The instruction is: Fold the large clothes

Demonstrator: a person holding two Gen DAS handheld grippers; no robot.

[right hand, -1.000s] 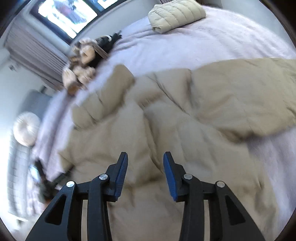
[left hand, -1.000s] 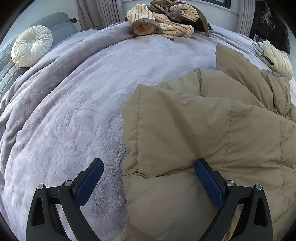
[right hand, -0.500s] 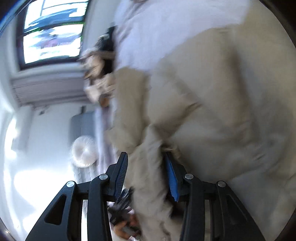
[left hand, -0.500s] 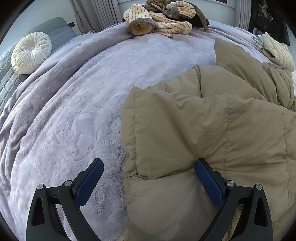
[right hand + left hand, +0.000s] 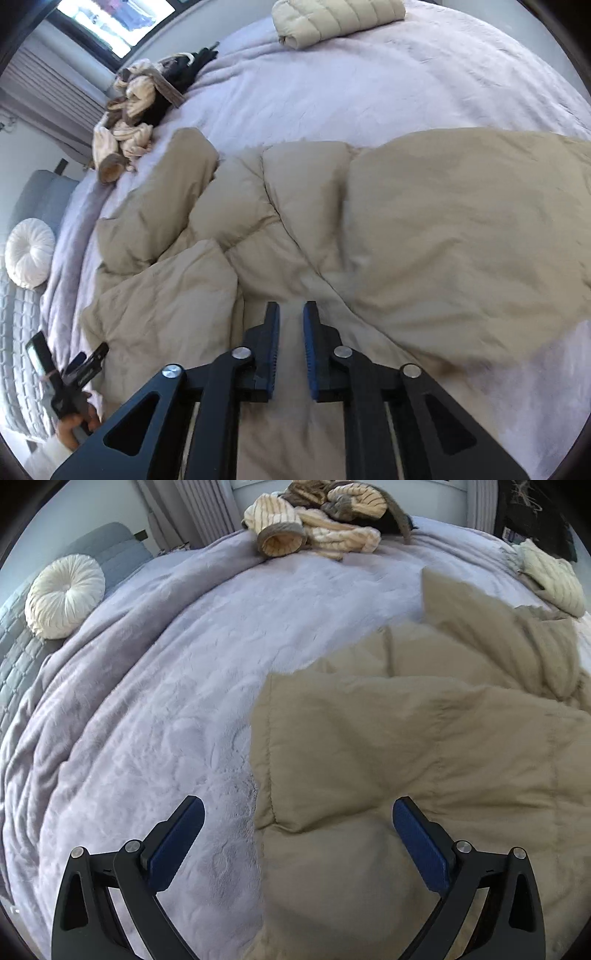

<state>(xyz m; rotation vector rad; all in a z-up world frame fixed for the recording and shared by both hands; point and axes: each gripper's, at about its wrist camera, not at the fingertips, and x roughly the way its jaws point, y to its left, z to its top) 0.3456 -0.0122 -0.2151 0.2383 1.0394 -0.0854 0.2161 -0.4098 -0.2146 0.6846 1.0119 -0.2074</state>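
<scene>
A tan puffer jacket [image 5: 424, 746] lies rumpled on the lavender blanket [image 5: 166, 701], with a sleeve [image 5: 173, 192] reaching toward the far clothes pile. My left gripper [image 5: 297, 812] hovers over the jacket's left edge, wide open, with one pad over the blanket and one over the jacket. It also shows in the right wrist view, held by a hand [image 5: 74, 428] at the lower left. My right gripper [image 5: 291, 314] points down at the jacket's [image 5: 424, 229] middle. Its jaws are closing to a narrow gap, and no fabric is pinched between the pads.
A heap of striped cream and brown clothes [image 5: 317, 520] sits at the bed's far side. A folded cream puffer [image 5: 336, 18] lies at the far right. A round white cushion [image 5: 64, 594] rests against the grey padded headboard [image 5: 110, 550] on the left.
Half a second ago the right gripper was tilted, with jacket fabric between its jaws. Now it is over the flat jacket with a narrower gap and nothing in it. The left gripper rose slightly.
</scene>
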